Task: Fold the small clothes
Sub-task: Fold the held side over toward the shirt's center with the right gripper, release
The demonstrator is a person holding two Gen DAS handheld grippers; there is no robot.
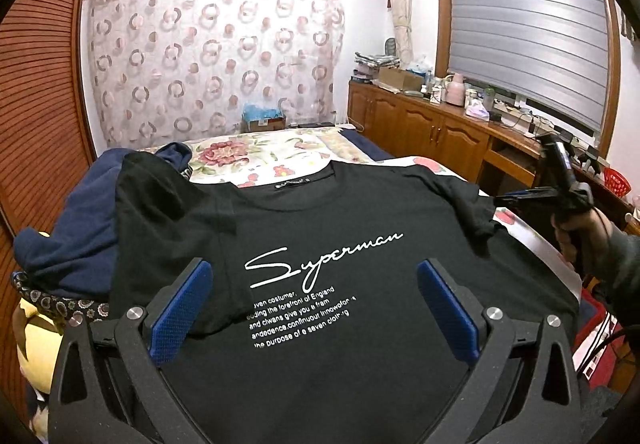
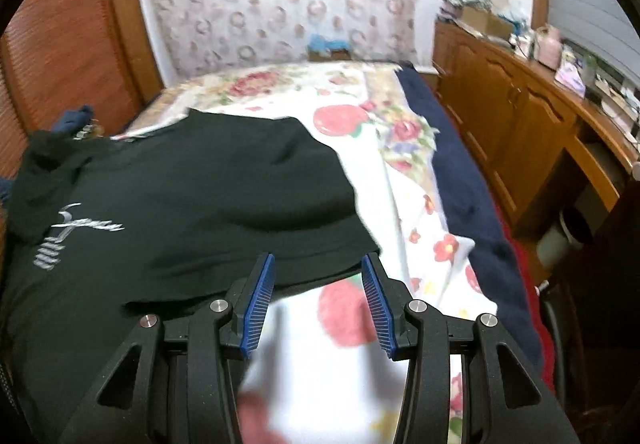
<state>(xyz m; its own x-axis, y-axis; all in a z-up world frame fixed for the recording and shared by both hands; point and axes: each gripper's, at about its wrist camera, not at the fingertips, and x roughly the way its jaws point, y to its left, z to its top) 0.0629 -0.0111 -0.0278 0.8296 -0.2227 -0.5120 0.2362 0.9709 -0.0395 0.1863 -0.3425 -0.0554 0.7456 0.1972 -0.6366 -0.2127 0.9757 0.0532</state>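
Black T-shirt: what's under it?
The black T-shirt lies on a floral bedsheet; its left side overlaps a navy garment. Anything else beneath is covered.

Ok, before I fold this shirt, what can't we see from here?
- Shirt hem: left wrist view, cut off behind the left tool.
- Its left sleeve: right wrist view, blurred at the frame edge.
- Neck label: too small to read.
- Sheet under the right tool: blurred.
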